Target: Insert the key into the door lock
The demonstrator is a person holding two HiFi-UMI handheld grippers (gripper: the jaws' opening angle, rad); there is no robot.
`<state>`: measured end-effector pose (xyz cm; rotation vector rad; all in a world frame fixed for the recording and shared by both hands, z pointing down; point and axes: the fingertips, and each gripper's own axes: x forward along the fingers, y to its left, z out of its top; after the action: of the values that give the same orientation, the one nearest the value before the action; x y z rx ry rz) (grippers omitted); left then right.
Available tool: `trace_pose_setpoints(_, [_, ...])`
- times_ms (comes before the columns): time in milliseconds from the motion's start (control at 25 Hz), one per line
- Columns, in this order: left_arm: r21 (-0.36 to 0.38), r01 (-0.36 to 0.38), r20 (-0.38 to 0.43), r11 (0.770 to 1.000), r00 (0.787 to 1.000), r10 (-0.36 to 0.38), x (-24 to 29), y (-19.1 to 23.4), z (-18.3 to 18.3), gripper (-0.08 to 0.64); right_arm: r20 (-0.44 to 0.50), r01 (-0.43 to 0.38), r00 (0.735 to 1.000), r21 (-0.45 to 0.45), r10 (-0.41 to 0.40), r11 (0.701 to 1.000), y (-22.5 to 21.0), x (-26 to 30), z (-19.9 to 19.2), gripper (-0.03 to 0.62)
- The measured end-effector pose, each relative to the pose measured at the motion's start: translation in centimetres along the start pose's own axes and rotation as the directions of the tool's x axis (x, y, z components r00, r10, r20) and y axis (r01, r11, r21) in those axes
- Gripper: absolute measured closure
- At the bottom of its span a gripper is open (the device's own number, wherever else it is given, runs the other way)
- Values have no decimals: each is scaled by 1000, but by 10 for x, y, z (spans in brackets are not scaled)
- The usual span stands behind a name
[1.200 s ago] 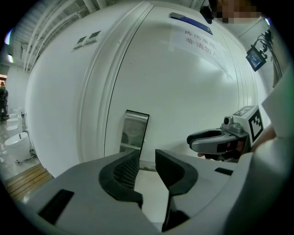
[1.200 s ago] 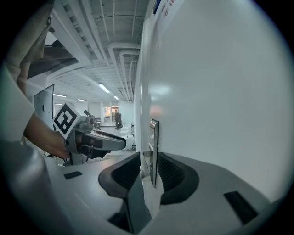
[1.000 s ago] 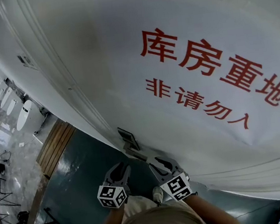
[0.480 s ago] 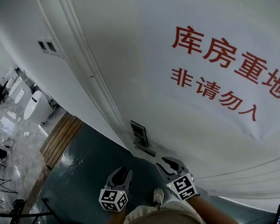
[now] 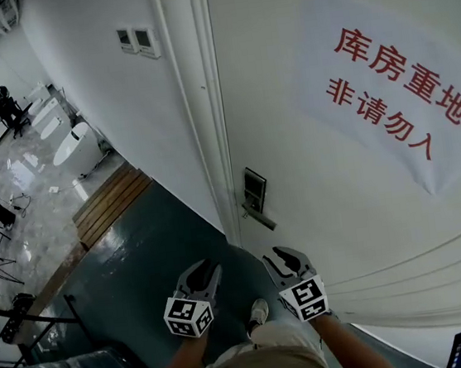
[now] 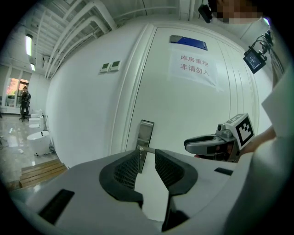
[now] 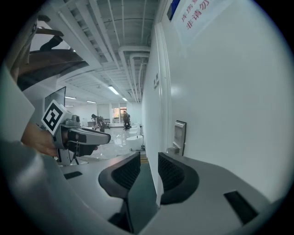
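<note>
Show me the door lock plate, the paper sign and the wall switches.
door lock plate (image 5: 255, 190): head view, middle of the metal plate.
paper sign (image 5: 390, 89): head view, white paper between the red text rows.
wall switches (image 5: 146, 40): head view, face of the right-hand panel.

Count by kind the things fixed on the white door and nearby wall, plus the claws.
White paper sign with red characters: 1
Blue rectangular plate: 1
Grey metal lock plate with lever: 1
Small white wall panels: 2
Grey handheld claws: 2
Total: 7
</note>
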<state>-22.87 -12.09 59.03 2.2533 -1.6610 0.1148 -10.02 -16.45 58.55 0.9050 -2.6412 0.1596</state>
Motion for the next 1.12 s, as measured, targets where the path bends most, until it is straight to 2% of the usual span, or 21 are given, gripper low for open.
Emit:
trace_pose_setpoints(280, [-55,-43,59,998,997,46,-69,-13,-14,446,28,-42,999,-38,43,998,58,-24,-1,469])
trace_pose_setpoints(520, [-96,-89,69,991,993,96,-122,-22,-37,446,39,-86,995,-74,89,994,102,-48,-2,469])
trace_pose_setpoints(840, [-112,-103,98,988,989,114,-146,-32,-44,446,68,-87,993,-100,94,991,119,-83,6,469])
trace_pose_setpoints(1120, [-119,-58,105,991,992,71,-149,-66,-46,446,95,-61,993,-94,70,994,119,-122,13,469])
